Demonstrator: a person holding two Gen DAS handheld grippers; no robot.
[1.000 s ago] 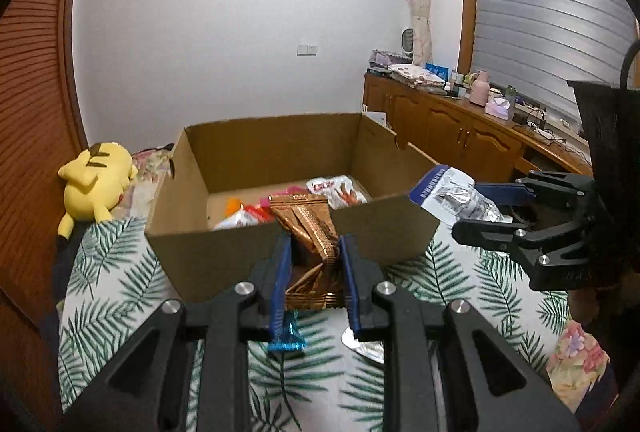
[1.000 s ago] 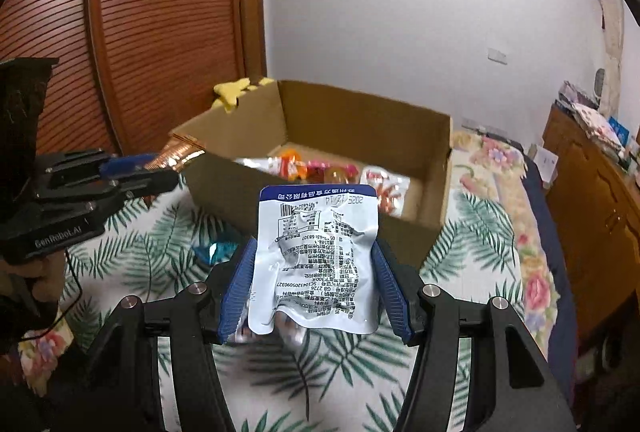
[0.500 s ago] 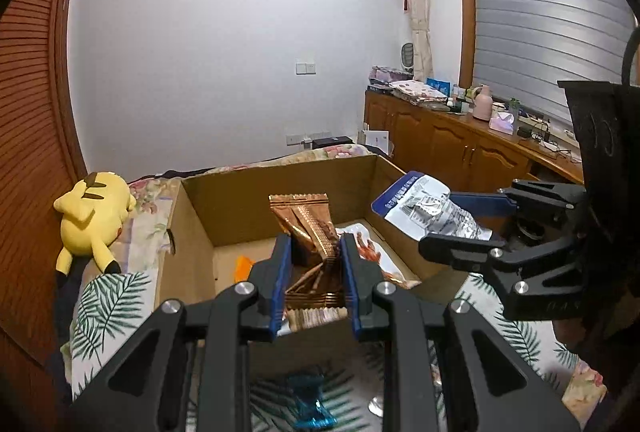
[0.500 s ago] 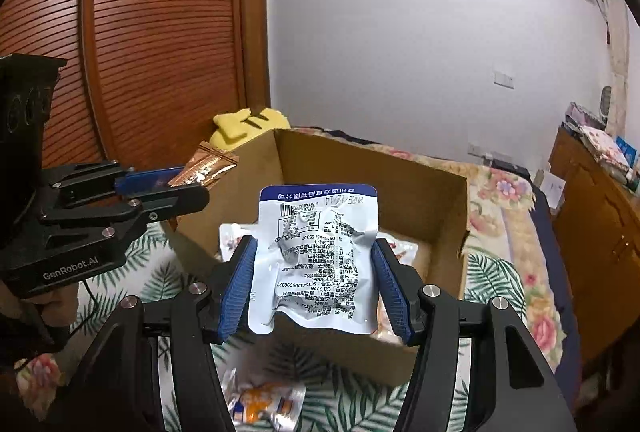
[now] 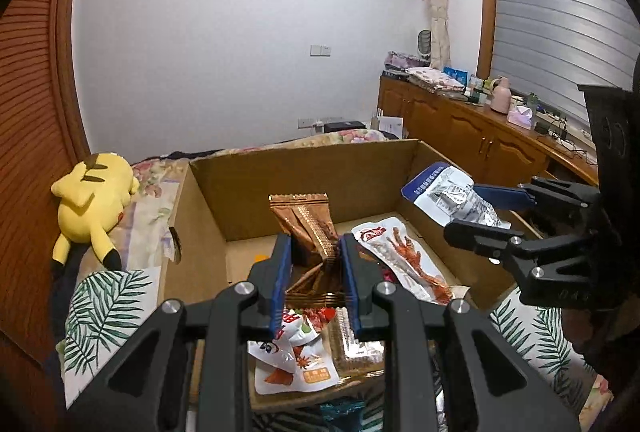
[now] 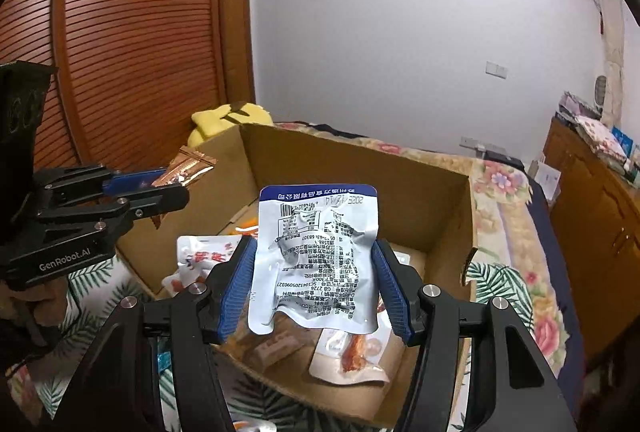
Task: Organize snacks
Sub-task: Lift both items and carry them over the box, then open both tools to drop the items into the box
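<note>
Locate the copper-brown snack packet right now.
The copper-brown snack packet is clamped in the left gripper, over the open cardboard box, left of the white-and-blue pouch.

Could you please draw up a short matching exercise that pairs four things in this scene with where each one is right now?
Things:
1. copper packet
2. white and blue pouch
3. chicken-feet packet
4. yellow plush toy

Places:
A. lying inside the cardboard box
B. on the bed, left of the box
C. clamped in the left gripper
D. clamped in the right gripper

Pairs: 1-C, 2-D, 3-A, 4-B
</note>
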